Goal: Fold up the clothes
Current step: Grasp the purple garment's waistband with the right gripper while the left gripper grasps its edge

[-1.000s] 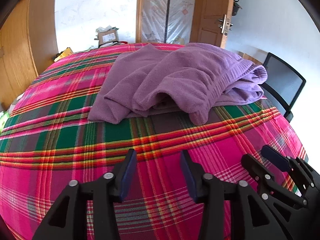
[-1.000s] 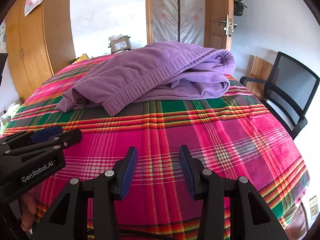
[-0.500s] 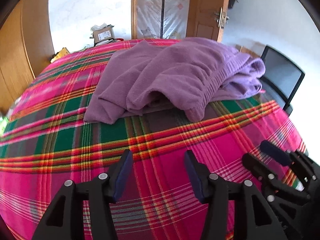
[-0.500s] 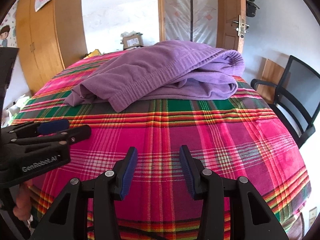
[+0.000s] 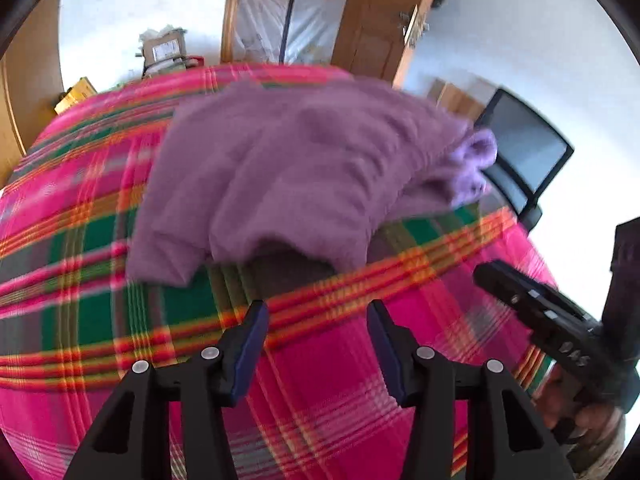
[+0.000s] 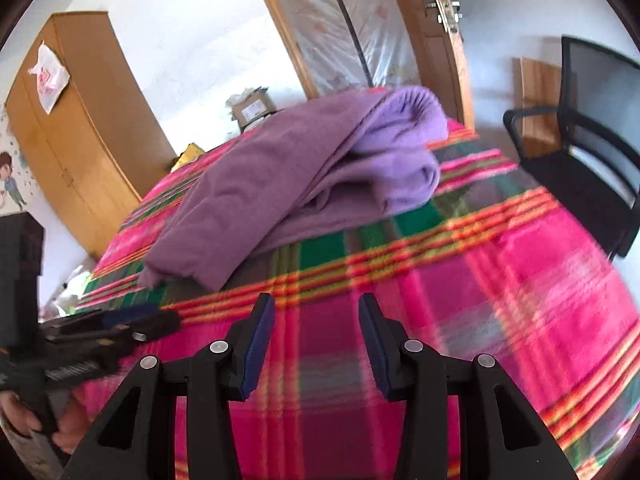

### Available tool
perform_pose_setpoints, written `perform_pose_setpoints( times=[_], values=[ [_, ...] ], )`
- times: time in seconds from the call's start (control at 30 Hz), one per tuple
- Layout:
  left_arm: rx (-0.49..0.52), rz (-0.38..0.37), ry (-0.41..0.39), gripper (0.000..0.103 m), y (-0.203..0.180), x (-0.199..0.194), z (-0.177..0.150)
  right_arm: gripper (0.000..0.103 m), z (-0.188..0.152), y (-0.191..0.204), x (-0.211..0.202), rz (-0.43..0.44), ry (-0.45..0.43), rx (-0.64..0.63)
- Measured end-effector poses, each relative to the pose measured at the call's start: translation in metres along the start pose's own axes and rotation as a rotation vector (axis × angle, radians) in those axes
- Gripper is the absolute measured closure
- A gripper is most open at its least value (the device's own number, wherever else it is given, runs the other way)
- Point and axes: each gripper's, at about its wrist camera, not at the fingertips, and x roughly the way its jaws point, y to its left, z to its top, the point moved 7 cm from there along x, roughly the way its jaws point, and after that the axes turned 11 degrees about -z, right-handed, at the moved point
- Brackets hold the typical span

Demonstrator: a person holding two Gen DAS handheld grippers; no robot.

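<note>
A crumpled purple garment (image 5: 296, 176) lies in a heap on the plaid pink, green and red cloth (image 5: 320, 364) that covers the table. My left gripper (image 5: 316, 320) hovers open over the cloth just short of the garment's near edge, nothing between its fingers. My right gripper (image 6: 316, 312) is open and empty too, a little short of the garment (image 6: 288, 188), whose lighter purple ribbed end (image 6: 404, 136) rolls up at the right. Each gripper shows in the other's view: the right gripper (image 5: 532, 304) at right, the left gripper (image 6: 132, 320) at left.
A black mesh chair (image 6: 588, 136) stands beside the table's right edge. A wooden wardrobe (image 6: 76, 136) is at the far left, a wooden door (image 5: 384, 24) behind the table. A cardboard box (image 5: 164, 46) sits beyond the far edge.
Both grippers have moved forward toward the garment and tilted, blurring the views. The right view has rolled so the table slopes. Both stay open and the garment has not moved.
</note>
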Motion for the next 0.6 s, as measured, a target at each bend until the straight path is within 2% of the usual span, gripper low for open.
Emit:
perform_pose_setpoints(
  times=[0.1, 0.23, 0.3, 0.4, 0.5, 0.6],
  values=[
    [-0.014, -0.068, -0.002, 0.051, -0.003, -0.002, 0.014, 0.057, 0.014, -0.002, 0.004, 0.018, -0.013, 0.015],
    [-0.072, -0.055, 0.053, 0.051, 0.011, 0.010, 0.023, 0.057, 0.041, -0.012, 0.010, 0.027, -0.031, 0.069],
    [-0.125, -0.073, 0.060, 0.052, 0.019, 0.015, 0.025, 0.057, 0.055, -0.022, 0.014, -0.002, -0.050, 0.073],
    [-0.180, -0.142, 0.051, 0.052, 0.019, 0.017, 0.032, 0.057, 0.076, -0.039, 0.021, -0.057, -0.077, 0.067],
    [-0.190, -0.136, 0.079, 0.052, 0.020, 0.028, 0.034, 0.057, 0.096, -0.055, 0.030, -0.110, -0.098, 0.059],
    [-0.264, -0.151, 0.122, 0.052, 0.027, 0.044, 0.031, 0.057, 0.104, -0.067, 0.047, -0.139, -0.073, 0.060]
  ],
)
